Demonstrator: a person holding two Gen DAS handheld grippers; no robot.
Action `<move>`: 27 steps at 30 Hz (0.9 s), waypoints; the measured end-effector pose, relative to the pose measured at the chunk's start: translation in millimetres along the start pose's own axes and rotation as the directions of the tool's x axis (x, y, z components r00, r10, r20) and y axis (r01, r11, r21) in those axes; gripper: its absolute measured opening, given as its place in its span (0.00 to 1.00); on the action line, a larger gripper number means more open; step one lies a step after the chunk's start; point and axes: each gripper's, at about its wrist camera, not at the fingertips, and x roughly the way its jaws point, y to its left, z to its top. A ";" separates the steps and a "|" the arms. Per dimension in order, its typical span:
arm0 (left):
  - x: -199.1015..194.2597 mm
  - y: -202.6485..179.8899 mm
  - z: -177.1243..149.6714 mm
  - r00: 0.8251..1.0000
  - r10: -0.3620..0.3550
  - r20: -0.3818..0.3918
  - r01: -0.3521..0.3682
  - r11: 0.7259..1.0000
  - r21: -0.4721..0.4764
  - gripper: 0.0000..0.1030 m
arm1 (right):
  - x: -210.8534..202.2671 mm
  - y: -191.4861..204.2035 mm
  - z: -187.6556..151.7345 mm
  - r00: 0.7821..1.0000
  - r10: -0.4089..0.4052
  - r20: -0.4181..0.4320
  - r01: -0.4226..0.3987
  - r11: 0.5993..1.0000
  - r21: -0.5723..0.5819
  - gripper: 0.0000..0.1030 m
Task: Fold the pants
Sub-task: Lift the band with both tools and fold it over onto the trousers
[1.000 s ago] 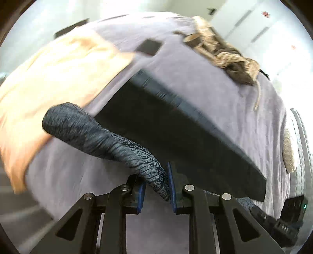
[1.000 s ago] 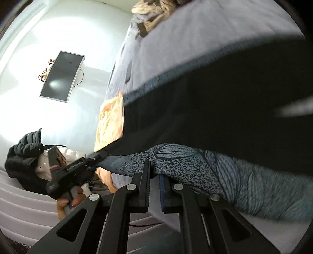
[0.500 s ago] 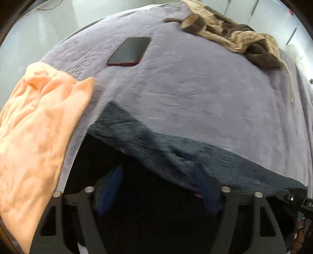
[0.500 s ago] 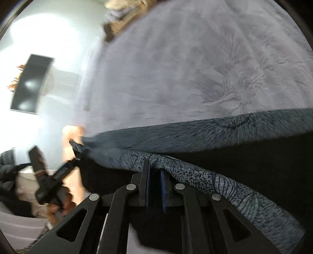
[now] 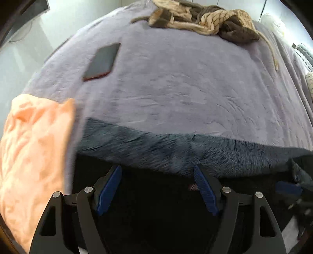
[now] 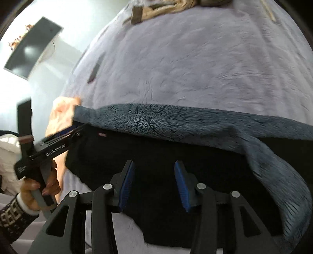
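The pants (image 5: 156,195) are black outside with a grey-blue fleece lining (image 5: 166,150) turned out along the far edge. They lie flat on the lilac bed cover, also in the right wrist view (image 6: 176,148). My left gripper (image 5: 158,175) is open and empty just above the black cloth. My right gripper (image 6: 154,172) is open and empty over the same cloth. The left gripper also shows in the right wrist view (image 6: 76,130), at the pants' left corner.
An orange towel (image 5: 33,156) lies left of the pants. A dark phone (image 5: 102,60) lies on the cover (image 5: 185,88) further back. A heap of beige and brown clothes (image 5: 205,17) sits at the far edge. A monitor (image 6: 33,48) hangs on the wall.
Both grippers were shut on the pants' fleece edge and carried it over. The left opened first, then the right, and the cloth now lies flat on the bed.
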 end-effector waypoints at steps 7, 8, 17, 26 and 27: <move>9.9 -7.3 6.6 0.999 0.039 0.022 -0.039 0.999 0.014 0.75 | -2.4 -33.1 26.9 0.969 -0.238 0.063 0.227 0.963 0.142 0.45; 4.3 -8.7 4.3 0.999 0.042 0.023 -0.043 0.998 0.038 0.75 | -19.5 -43.8 21.7 0.975 -0.203 0.086 0.184 0.964 0.192 0.45; -47.6 -79.9 -44.5 0.996 -0.090 -0.015 0.091 0.962 0.258 0.75 | -123.7 -135.9 -128.9 0.979 -0.035 0.200 -0.079 0.841 0.536 0.57; -57.0 -236.5 -97.9 0.968 -0.223 -0.113 0.250 0.881 0.401 0.75 | -154.4 -245.3 -306.0 0.908 0.026 0.418 -0.382 0.458 0.803 0.57; -52.3 -248.3 -103.3 0.967 -0.223 -0.124 0.255 0.878 0.404 0.75 | -153.1 -253.0 -314.1 0.902 0.035 0.429 -0.400 0.436 0.806 0.57</move>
